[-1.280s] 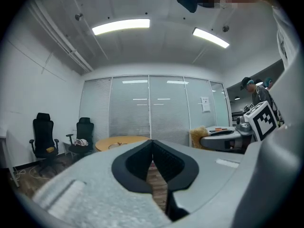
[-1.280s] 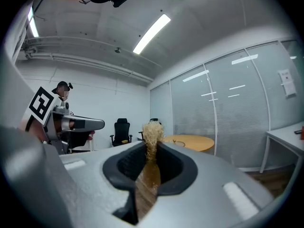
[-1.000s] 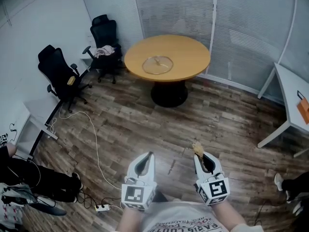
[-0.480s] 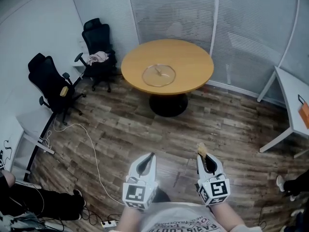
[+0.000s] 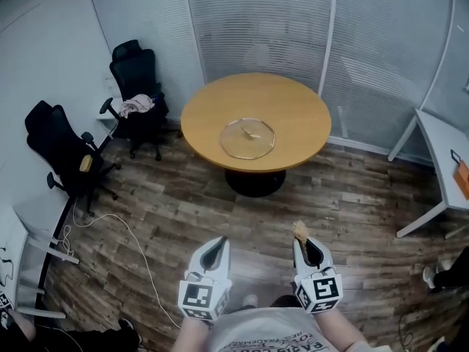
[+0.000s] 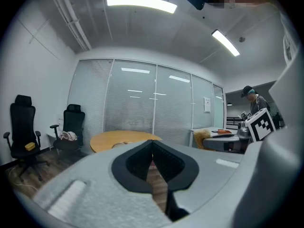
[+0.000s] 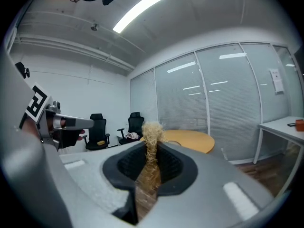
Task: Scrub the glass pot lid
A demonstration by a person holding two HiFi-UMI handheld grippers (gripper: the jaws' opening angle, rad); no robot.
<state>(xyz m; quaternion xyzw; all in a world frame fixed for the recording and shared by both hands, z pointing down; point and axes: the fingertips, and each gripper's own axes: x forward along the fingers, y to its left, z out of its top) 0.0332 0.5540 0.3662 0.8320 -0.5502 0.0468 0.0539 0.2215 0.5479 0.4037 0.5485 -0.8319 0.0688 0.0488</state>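
Lid [image 5: 248,138] sits flat on the table [image 5: 297,105] well ahead, left claw [image 5: 214,249] pressed together empty, right claw [image 5: 301,239] pinching a scrubber [image 5: 299,228], so scrubbing without pinning it could skate it off.

Lid on the table ahead, my grippers well short of it.

The glass pot lid [image 5: 248,138] lies on the near half of the round table [image 5: 293,108], straight ahead of me. My left gripper [image 5: 218,243] and right gripper [image 5: 303,242] sit side by side over the floor, a fibre scrubber [image 5: 299,229] between the right one's jaws. Two office chairs [image 5: 135,86] stand left of the table, a desk [image 5: 443,149] to the far right.
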